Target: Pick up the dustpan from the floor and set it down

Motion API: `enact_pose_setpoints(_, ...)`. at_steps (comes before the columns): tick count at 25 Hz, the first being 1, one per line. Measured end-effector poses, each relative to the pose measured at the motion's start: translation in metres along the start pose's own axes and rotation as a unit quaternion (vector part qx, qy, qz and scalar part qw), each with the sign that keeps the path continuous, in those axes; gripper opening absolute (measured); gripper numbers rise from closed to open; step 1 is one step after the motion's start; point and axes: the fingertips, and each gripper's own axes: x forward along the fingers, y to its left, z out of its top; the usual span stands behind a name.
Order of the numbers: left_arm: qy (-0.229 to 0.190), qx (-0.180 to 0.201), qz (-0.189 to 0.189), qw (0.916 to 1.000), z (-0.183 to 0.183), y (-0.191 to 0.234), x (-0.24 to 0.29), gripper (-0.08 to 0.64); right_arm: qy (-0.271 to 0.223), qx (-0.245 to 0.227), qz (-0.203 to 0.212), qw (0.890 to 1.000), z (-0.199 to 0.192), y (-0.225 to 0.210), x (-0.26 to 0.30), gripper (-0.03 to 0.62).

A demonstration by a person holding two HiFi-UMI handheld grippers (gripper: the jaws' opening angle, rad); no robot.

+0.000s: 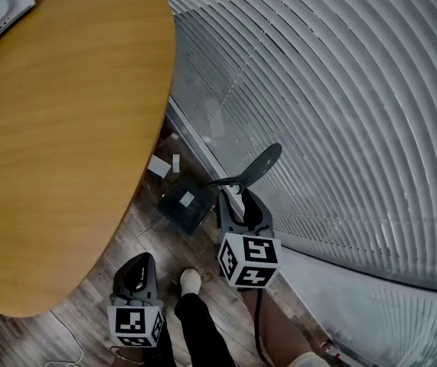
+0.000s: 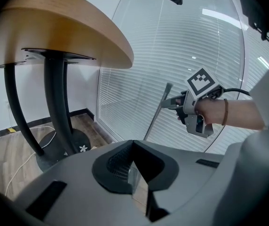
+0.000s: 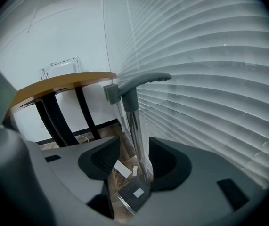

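- Your left gripper [image 1: 141, 261] hangs just off the near rim of the round tan wooden table [image 1: 57, 128], its jaws closed together on nothing.
- The dark grey plastic dustpan [image 1: 184, 203] stands on the floor just right of the table, with its long handle [image 1: 253, 167] upright.
- Your right gripper [image 1: 241, 199], further right of the table, has its jaws spread either side of the handle's shaft, not pressing it.
- By my reading nothing holds the dustpan. Any lift still needs you to close on it.
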Motion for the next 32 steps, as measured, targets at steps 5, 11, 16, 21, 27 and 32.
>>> enact_pose_setpoints(5, 0.002, -0.009, 0.003, 1.0, -0.001, -0.002, 0.007, 0.017, -0.004, -0.011, 0.01, 1.0, 0.003, 0.0, 0.009, 0.201)
enact_pose_setpoints(11, 0.0, -0.007, 0.001, 1.0, -0.001, 0.001, 0.003, 0.017, -0.022, -0.018, 0.011, 1.0, 0.008, 0.005, 0.01, 0.199)
enact_pose_setpoints(16, 0.003, 0.001, 0.002, 1.0, -0.001, 0.001, 0.002, 0.017, -0.039, -0.012, 0.009, 0.999, 0.015, 0.002, 0.012, 0.172)
enact_pose_setpoints(21, 0.01, -0.001, 0.005, 0.9999, -0.001, 0.011, 0.01, 0.017, -0.041, -0.016, 0.0, 0.999, 0.018, 0.001, 0.023, 0.118)
enact_pose_setpoints(27, 0.012, -0.004, 0.006, 0.9999, -0.009, 0.009, 0.013, 0.017, -0.047, -0.046, -0.008, 0.998, 0.018, 0.001, 0.023, 0.104)
enact_pose_setpoints(32, 0.012, -0.006, 0.008, 0.9999, -0.013, 0.0, 0.01, 0.017, -0.049, -0.056, 0.0, 0.997, 0.018, 0.002, 0.012, 0.101)
